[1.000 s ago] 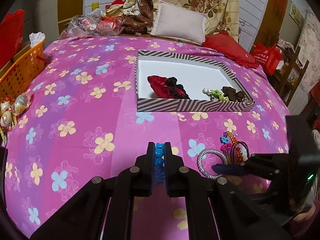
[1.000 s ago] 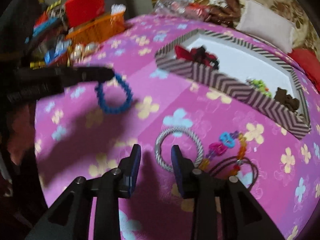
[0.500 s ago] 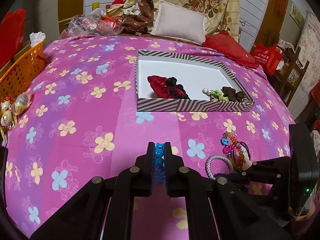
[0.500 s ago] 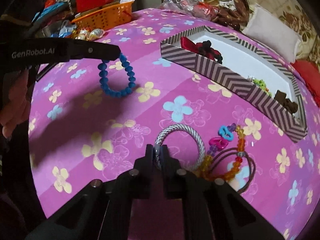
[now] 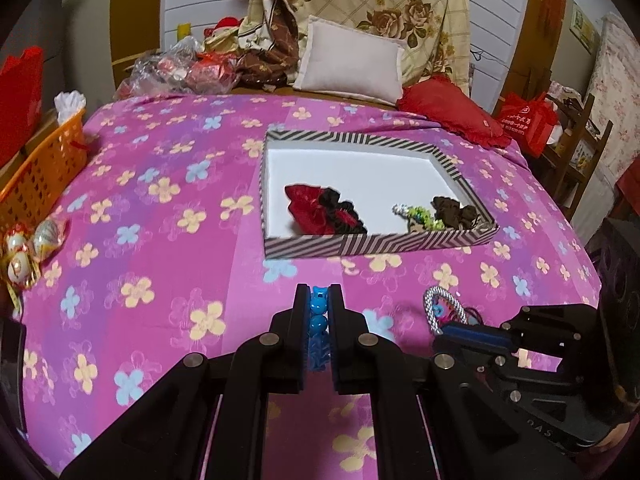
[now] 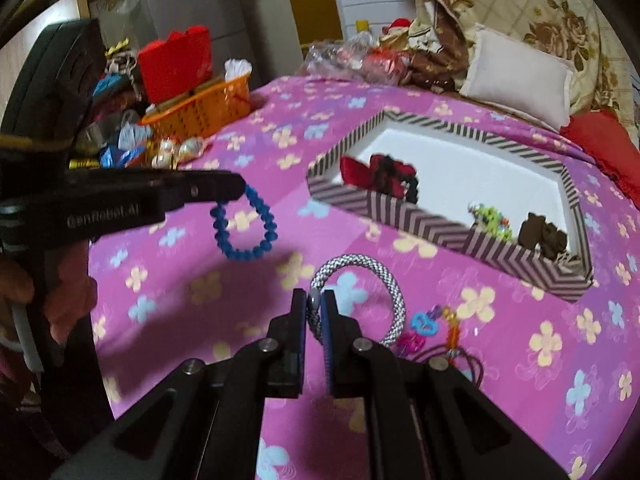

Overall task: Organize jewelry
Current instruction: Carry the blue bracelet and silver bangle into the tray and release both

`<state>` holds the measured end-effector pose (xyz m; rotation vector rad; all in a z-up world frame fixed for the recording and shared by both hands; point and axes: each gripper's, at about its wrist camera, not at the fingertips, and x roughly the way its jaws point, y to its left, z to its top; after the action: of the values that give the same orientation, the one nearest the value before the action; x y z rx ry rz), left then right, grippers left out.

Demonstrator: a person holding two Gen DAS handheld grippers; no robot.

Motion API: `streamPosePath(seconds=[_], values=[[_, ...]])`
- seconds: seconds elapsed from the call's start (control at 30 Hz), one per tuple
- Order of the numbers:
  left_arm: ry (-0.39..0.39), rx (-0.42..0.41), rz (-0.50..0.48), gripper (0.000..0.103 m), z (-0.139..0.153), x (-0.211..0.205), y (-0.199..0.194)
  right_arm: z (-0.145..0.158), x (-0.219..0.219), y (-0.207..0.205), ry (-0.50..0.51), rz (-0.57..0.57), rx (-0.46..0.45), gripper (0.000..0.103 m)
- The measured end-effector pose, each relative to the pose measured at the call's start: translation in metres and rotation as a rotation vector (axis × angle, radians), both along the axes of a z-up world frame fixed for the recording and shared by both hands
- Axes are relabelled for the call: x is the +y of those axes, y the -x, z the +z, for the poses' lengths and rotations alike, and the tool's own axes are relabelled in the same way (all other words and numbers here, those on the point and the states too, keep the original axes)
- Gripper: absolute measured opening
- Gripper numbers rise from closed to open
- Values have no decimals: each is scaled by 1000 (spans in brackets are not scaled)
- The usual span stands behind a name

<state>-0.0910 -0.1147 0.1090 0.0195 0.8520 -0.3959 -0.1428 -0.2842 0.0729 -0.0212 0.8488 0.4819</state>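
My left gripper (image 5: 319, 300) is shut on a blue beaded bracelet (image 5: 318, 320), which hangs above the bed in the right wrist view (image 6: 244, 226). My right gripper (image 6: 315, 304) is shut on a silver rope bracelet (image 6: 384, 280) and holds it just off the pink flowered bedspread. The striped box (image 5: 376, 242) with a white floor holds a red and black scrunchie (image 5: 324, 210), a green beaded piece (image 5: 420, 216) and a brown scrunchie (image 5: 454, 210). A colourful bead chain and dark hair ties (image 6: 440, 336) lie on the bedspread beside the right gripper.
An orange basket (image 5: 40, 172) stands at the bed's left edge with wrapped egg toys (image 5: 28, 244) beside it. Pillows (image 5: 352, 62) and plastic bags (image 5: 180, 68) lie at the head of the bed. A red bag (image 5: 524, 120) stands at the right.
My right gripper closed on the silver rope bracelet and lifted it off the bedspread. My left gripper still holds the blue bracelet and moved a little forward.
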Motion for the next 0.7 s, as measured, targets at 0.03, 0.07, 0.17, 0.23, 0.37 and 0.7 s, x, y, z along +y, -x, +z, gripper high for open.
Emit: streamPosePath(seconds=[0.03, 0.07, 0.17, 0.23, 0.37, 0.7], values=[[0, -6, -3, 2, 3, -2, -1, 3, -1, -2, -4, -7, -6, 7], [-1, -9, -5, 2, 5, -3, -3, 4, -3, -4, -6, -12, -12, 7], [-5, -22, -11, 2, 11, -11, -9, 11, -11, -10, -9, -37, -27, 7], [-6, -27, -17, 2, 14, -16, -14, 14, -17, -16, -5, -58, -37, 7], [-5, -32, -28, 2, 20, -26, -31, 19, -31, -29, 1, -95, -49, 7], [14, -30, -42, 2, 25, -50, -77, 21, -69, -69, 8, -174, -53, 7]])
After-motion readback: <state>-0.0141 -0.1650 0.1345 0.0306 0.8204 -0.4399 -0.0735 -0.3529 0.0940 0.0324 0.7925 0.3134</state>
